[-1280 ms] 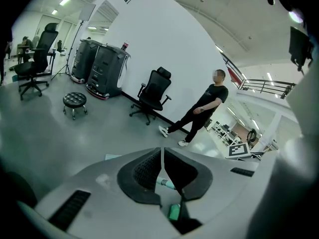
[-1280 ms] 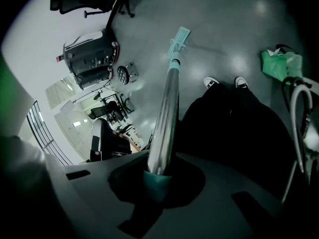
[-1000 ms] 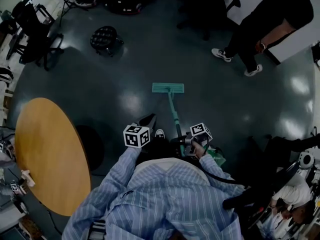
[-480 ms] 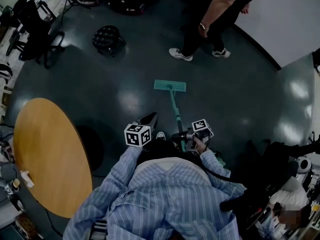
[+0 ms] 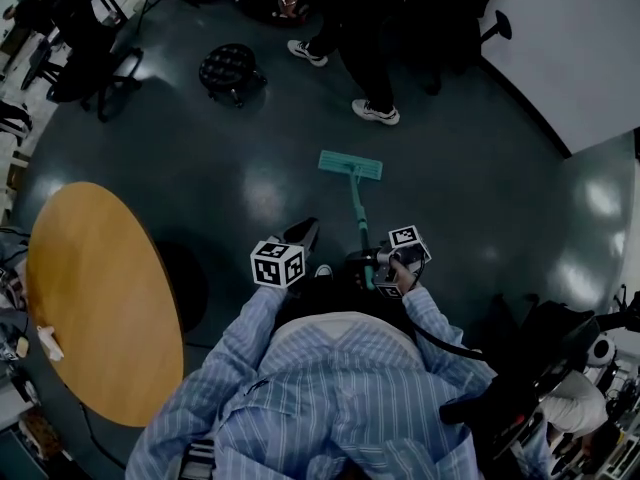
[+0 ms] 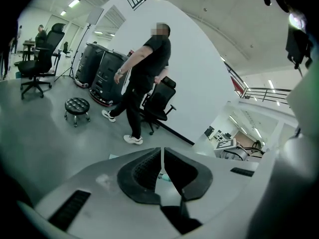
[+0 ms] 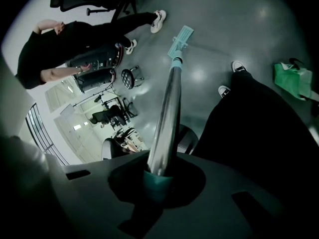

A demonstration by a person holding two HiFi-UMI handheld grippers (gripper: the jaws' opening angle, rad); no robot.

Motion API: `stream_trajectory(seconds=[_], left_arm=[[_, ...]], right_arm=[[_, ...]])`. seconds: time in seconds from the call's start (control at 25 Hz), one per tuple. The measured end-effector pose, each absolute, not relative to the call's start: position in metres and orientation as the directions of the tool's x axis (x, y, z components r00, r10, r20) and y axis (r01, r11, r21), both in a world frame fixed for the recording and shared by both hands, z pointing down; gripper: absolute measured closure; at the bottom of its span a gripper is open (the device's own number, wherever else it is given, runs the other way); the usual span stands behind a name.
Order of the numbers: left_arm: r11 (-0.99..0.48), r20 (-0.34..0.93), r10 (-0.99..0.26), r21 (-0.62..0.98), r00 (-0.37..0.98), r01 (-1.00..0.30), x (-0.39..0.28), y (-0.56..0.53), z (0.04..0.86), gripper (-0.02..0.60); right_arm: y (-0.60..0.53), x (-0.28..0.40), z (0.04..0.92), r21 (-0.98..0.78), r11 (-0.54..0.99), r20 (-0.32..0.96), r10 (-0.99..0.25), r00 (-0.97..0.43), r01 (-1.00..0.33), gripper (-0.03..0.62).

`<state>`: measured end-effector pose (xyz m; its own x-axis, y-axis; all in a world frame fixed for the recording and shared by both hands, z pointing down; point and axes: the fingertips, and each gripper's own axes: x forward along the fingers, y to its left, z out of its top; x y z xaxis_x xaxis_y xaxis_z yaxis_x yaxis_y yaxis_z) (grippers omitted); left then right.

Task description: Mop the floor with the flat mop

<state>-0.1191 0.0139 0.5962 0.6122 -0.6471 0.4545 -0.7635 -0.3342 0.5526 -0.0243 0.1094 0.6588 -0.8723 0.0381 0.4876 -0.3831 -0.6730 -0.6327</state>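
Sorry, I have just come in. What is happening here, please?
A person in a striped shirt holds a gripper in each hand. The right gripper is shut on the handle of the flat mop, whose head lies flat on the dark floor ahead. The left gripper is shut and holds nothing. A second person in dark clothes stands just beyond the mop head, near a round stool.

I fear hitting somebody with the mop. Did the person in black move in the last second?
Yes. The person in black walked leftward in the head view, toward the black stool, now beyond the mop head.
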Motion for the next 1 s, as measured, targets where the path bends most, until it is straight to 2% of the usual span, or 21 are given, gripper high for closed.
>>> stream_trajectory(seconds=[0.48,1.0], left_arm=[[-0.321,0.444,-0.684,0.529,0.579,-0.785,-0.117,-0.053,0.594,0.558],[-0.272,0.510,-0.671,0.506,0.538,-0.818,-0.094,-0.220,0.616,0.558]], right_arm=[[0.005,-0.019,0.679,-0.641,-0.647,0.496,0.060,-0.866,-0.412,0.563],[-0.206,0.013,0.695,-0.644,-0.613,0.499,0.117,-0.858,-0.458,0.563]])
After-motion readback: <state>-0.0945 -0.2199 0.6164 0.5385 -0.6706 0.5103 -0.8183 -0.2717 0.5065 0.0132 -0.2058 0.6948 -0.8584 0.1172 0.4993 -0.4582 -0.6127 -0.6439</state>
